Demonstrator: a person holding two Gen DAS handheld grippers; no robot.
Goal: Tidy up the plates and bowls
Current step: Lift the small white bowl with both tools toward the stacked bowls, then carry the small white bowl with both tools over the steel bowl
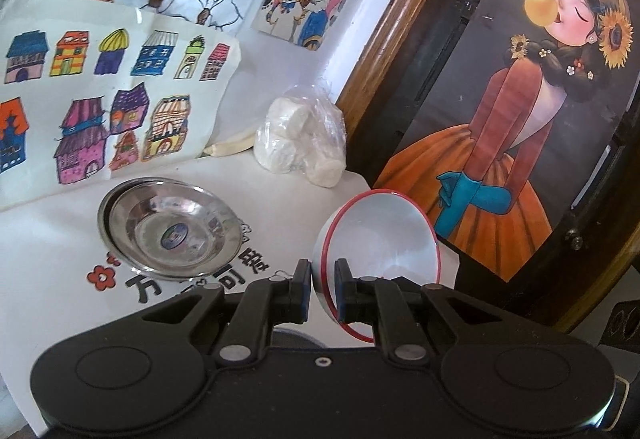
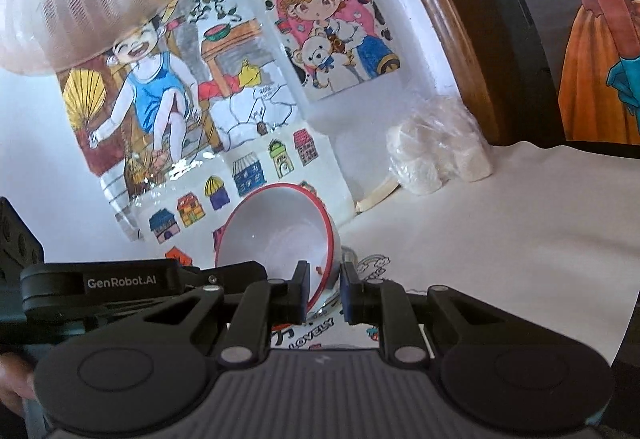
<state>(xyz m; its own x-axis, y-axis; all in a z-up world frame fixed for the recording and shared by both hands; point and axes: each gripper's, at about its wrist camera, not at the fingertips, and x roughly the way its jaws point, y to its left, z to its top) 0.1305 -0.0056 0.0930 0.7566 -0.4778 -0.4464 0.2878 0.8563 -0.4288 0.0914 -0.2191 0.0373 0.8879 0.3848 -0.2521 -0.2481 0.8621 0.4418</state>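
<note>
Above the bench, each gripper (image 1: 323, 289) (image 2: 324, 289) pinches a red-rimmed bowl (image 1: 380, 235) (image 2: 276, 231) by its rim (thin hold); either could slip.

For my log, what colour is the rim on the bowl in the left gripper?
Red, on a white bowl; clearest in the left wrist view.

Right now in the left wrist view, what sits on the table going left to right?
Steel dish → clear bag of white lumps → red-rimmed white bowl, tilted on its side with its rim between the left gripper fingers.
</note>
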